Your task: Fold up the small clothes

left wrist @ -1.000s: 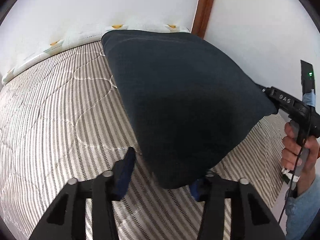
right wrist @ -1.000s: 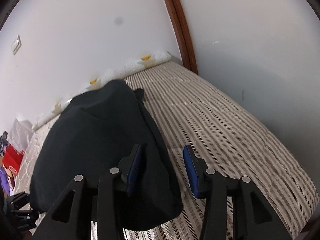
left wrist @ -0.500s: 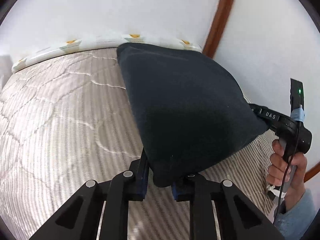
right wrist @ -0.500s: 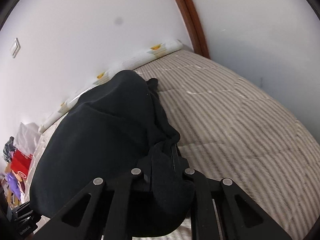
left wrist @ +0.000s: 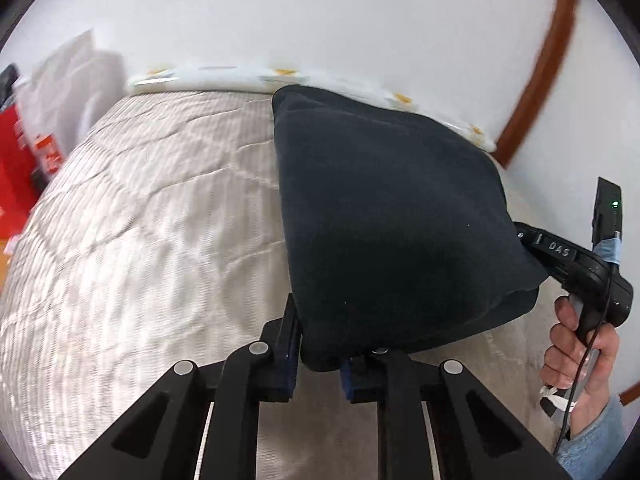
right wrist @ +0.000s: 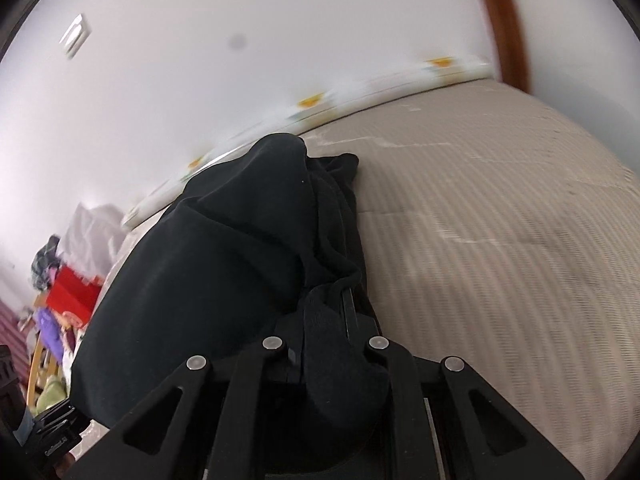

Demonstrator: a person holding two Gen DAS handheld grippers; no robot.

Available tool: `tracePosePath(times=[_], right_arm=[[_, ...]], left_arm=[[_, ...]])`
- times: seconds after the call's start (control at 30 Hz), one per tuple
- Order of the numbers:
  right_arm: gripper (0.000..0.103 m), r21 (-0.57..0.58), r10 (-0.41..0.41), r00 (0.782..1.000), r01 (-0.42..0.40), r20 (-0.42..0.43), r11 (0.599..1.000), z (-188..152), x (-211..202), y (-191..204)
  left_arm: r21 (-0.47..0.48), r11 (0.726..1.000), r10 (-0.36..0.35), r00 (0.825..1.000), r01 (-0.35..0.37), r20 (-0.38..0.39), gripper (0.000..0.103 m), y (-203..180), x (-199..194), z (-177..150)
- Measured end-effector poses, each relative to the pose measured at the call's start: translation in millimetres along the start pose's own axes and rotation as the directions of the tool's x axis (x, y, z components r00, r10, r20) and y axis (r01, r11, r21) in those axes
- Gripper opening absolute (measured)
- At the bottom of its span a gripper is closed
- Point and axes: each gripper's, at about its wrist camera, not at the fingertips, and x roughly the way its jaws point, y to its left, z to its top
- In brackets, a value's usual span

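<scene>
Cloth (left wrist: 384, 216), dark navy and folded over, hangs stretched between two grippers above a bed (left wrist: 152, 216). The left gripper (left wrist: 318, 354) has its fingers drawn narrow, blue pads pinching the near corner of the cloth; its jaws have just been closing, with the fabric between them. The right gripper (right wrist: 326, 344) is likewise pinched tight on a bunched corner of the same cloth, which spills over its fingers and hides the pads; its jaws too have just been closing on the fabric. Seen from the left, a hand (left wrist: 582, 354) in a blue sleeve grips the right gripper's black handle near the bed's right edge. The cloth's far end lies close to the bed's far edge, where a white pillow (left wrist: 224, 78) with yellow print runs along the wall. The striped bedcover looks blurred. Red boxes (right wrist: 74, 294) and clutter sit beyond the bed's left edge.
</scene>
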Motion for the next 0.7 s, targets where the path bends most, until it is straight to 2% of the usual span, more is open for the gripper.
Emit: tracePosePath(times=[0.13, 0.27, 0.47, 0.57, 0.7], right_arm=[[0.012, -0.038, 0.031, 1.000, -0.031, -0.003, 0.999, -0.6, 1.3, 15.4], [0.011, -0.049, 0.059, 0.998, -0.058, 0.032, 0.997, -14.0, -21.2, -5.6], [0.011, -0.073, 0.013, 0.999, -0.010, 0.039, 0.997, -32.7, -51.0, -23.4], [0.014, -0.092, 0.002, 0.997, 0.005, 0.078, 0.996, -33.7, -71.6, -14.1], [0.014, -0.185, 0.003, 0.994, 0.017, 0.110, 0.983, -33.3, -84.0, 18.6]], left_arm=[[0.005, 1.000, -0.010, 0.999, 0.010, -0.050, 0.016, 12.3, 4.2, -9.2], [0.037, 0.999, 0.001, 0.999, 0.001, -0.049, 0.016, 8.3, 1.3, -17.2], [0.045, 0.999, -0.009, 0.997, 0.013, -0.073, 0.016, 11.0, 3.9, -20.6], [0.054, 0.998, -0.029, 0.997, 0.034, -0.078, 0.017, 11.6, -0.6, -22.3], [0.066, 0.995, -0.073, 0.994, 0.078, -0.078, 0.024, 10.6, -19.2, -29.9]])
